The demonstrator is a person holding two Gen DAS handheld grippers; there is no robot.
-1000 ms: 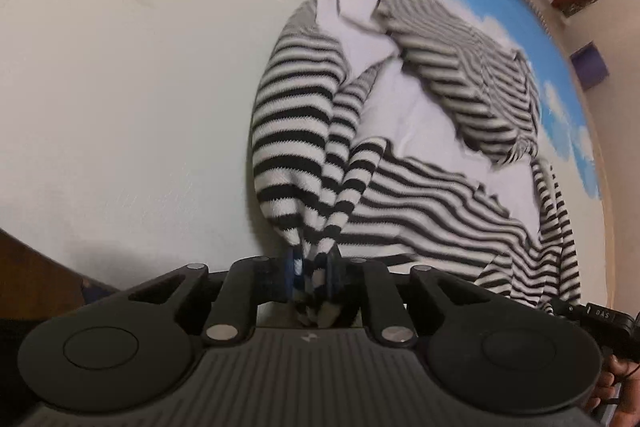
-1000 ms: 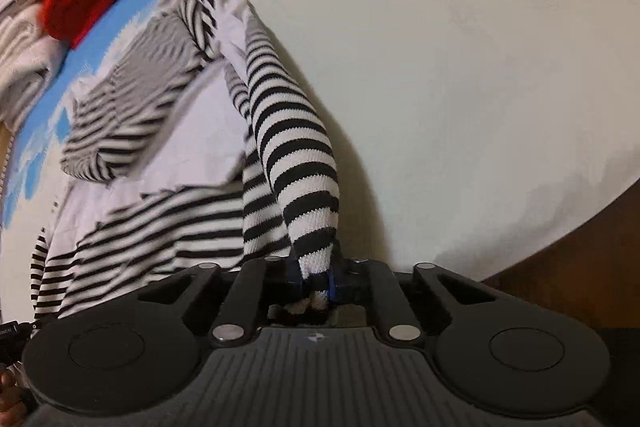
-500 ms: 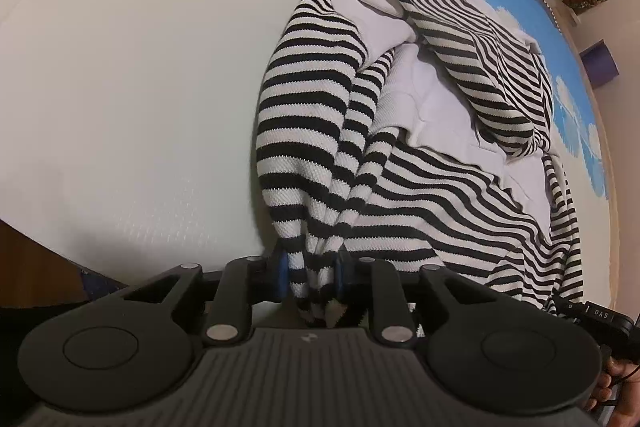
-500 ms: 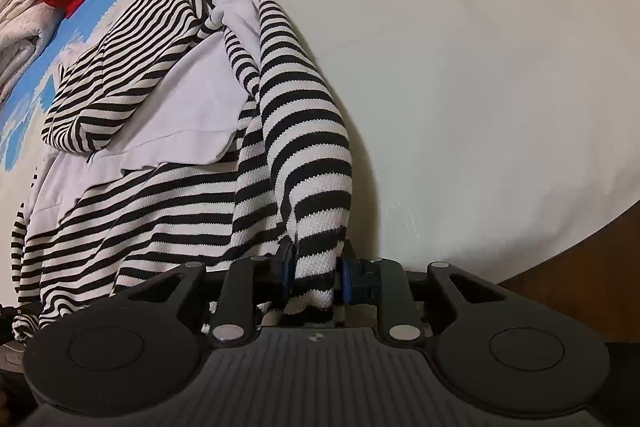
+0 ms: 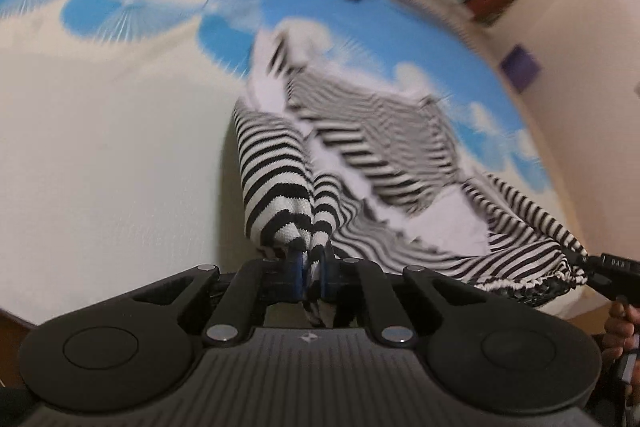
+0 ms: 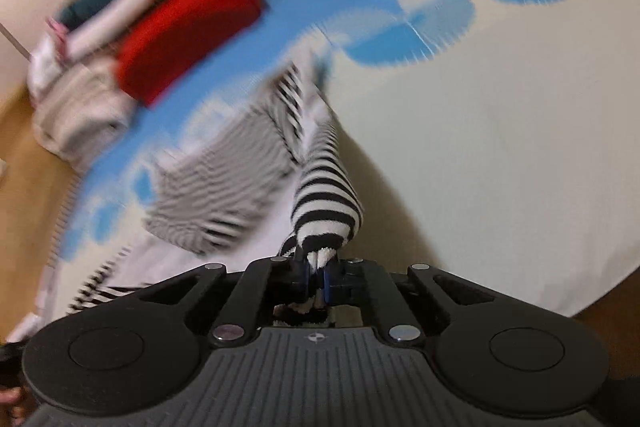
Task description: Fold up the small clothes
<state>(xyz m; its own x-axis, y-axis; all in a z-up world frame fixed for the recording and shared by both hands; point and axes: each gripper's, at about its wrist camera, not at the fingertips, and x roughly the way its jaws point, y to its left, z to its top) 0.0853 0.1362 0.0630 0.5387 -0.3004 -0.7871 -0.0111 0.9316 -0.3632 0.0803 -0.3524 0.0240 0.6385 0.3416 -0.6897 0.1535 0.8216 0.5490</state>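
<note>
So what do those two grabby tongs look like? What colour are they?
Both look the same. The left tongs and right tongs are matte black, with blue pads on the fingertips. Behind them sit angled black link bars with shiny silver pins, a round disc on each side, and a ribbed grey body bearing a tiny white logo. No cables or sleeves show.

The knitted black-and-white striped garment (image 5: 280, 163) has plain white panels between its stripes. It lies on a cream bedspread printed with blue-and-white fan shapes (image 5: 100, 147). Beyond it sits a solid red folded knit (image 6: 188, 35), and both black grippers have blue pads (image 5: 298, 275).
</note>
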